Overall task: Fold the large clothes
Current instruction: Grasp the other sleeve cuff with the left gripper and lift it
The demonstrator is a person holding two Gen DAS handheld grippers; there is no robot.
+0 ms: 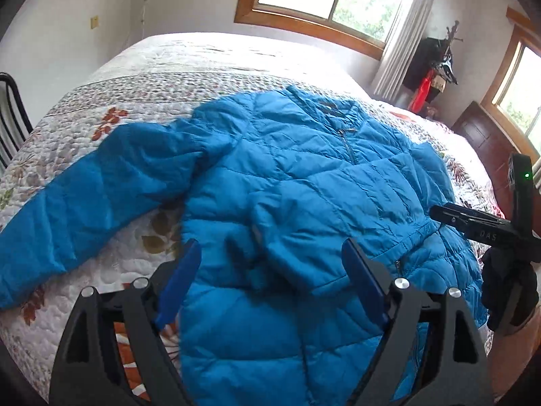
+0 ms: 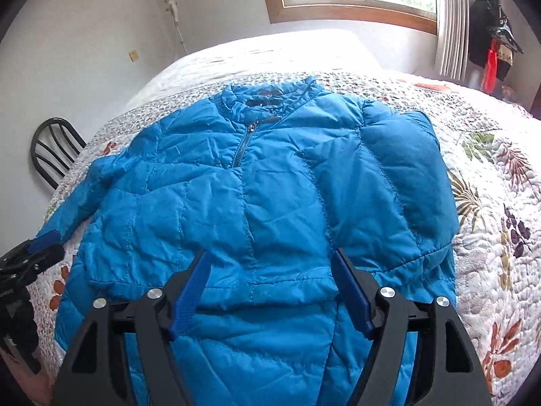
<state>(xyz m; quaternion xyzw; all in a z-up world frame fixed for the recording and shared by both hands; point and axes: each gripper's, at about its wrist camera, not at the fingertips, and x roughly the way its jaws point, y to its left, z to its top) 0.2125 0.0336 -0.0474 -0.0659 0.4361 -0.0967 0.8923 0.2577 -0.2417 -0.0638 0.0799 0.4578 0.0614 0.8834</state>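
Note:
A bright blue puffer jacket point(image 1: 304, 155) lies front up on a bed, zipper up the middle and collar at the far end. Its left sleeve point(image 1: 84, 196) stretches out flat over the quilt. The other sleeve point(image 2: 389, 176) is folded across the chest. My left gripper point(image 1: 270, 247) hovers open over the jacket's lower part, its blue pads wide apart with nothing pinched. My right gripper point(image 2: 270, 260) is open too, above the hem area, its pads clear of the fabric. Each gripper shows at the edge of the other's view: the right gripper point(image 1: 446, 215) and the left gripper point(image 2: 44, 247).
The bed carries a white quilt point(image 1: 135, 77) with a floral print. A black metal chair point(image 2: 54, 149) stands by the bed's left side. A coat stand point(image 1: 432, 67) with dark and red clothes is in the far right corner, and dark wooden furniture point(image 1: 480, 142) is beside it.

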